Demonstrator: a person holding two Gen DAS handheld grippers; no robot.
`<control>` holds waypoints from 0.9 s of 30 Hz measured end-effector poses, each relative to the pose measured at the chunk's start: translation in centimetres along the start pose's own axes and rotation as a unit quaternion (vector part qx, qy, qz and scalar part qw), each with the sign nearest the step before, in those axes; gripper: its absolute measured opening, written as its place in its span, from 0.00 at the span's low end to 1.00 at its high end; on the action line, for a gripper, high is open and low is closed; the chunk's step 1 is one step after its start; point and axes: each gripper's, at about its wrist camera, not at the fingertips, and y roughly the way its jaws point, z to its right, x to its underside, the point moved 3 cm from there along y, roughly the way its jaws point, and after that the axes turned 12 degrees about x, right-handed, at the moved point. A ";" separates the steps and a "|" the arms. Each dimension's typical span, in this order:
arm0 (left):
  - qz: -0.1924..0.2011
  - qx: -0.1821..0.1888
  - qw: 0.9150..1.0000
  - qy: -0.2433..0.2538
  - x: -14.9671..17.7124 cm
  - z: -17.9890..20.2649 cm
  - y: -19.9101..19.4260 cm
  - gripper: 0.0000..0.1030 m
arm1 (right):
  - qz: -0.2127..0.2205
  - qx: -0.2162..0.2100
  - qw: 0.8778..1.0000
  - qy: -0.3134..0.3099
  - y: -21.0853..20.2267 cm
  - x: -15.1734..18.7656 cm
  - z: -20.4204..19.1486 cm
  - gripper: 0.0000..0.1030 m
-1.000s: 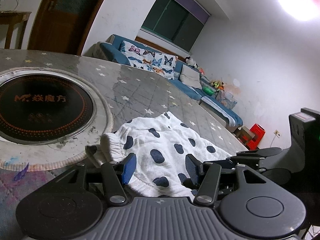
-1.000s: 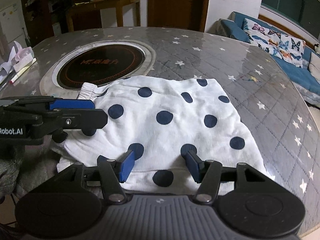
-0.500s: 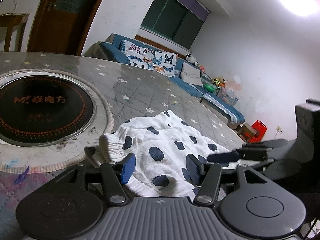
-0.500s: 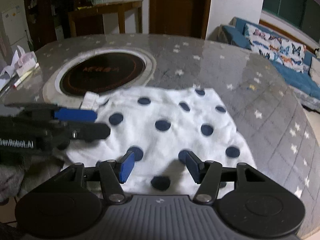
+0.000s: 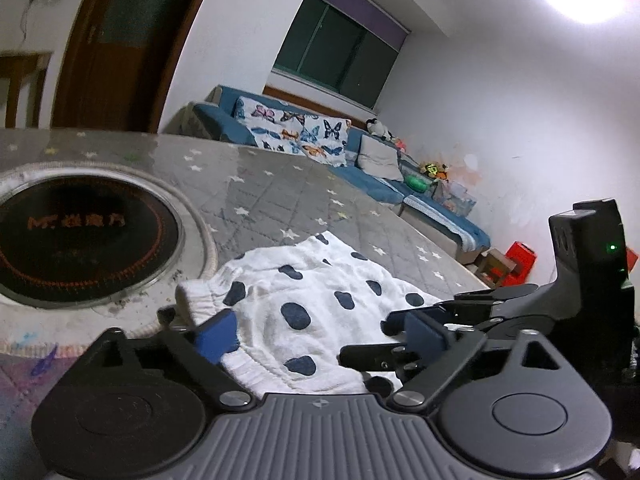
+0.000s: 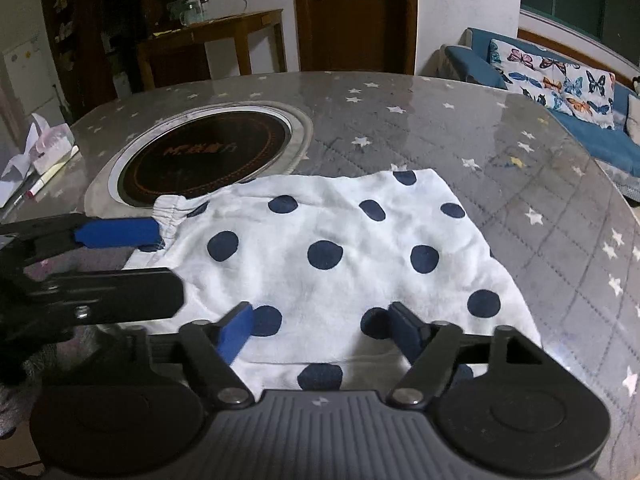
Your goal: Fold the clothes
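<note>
Across the lower middle of the left wrist view, the spotted garment (image 5: 304, 312) is seen flat on the table (image 5: 280, 192); the left gripper (image 5: 320, 338) jaws are opening astride its near hem, nothing pinched. Lower centre of the right wrist view, the right gripper (image 6: 320, 330) is likewise opening over the near edge; the cloth's long axis is judged left-right, the elastic band at left, nearer the left gripper.

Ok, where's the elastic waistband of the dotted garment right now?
In the right wrist view the waistband sits at the polka-dot garment's left end, beside the round cooktop's near rim, touching the left tool's blue pad.
</note>
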 end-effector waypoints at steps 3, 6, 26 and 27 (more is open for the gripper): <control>0.004 -0.020 1.000 0.005 0.0 0.1 -0.2 1.00 | 0.005 -0.009 1.000 0.003 0.1 0.4 0.2 0.77; 0.008 -0.040 0.999 0.009 0.0 0.2 -0.5 1.00 | 0.012 -0.021 1.000 0.003 0.2 0.6 0.4 0.84; 0.046 -0.107 0.991 0.061 -0.3 5.2 -2.9 1.00 | 0.068 -0.075 0.994 0.030 -0.9 3.3 1.0 1.00; 0.048 -0.111 0.991 0.062 -0.3 5.2 -2.9 1.00 | 0.069 -0.077 0.994 0.029 -0.9 3.4 1.1 1.00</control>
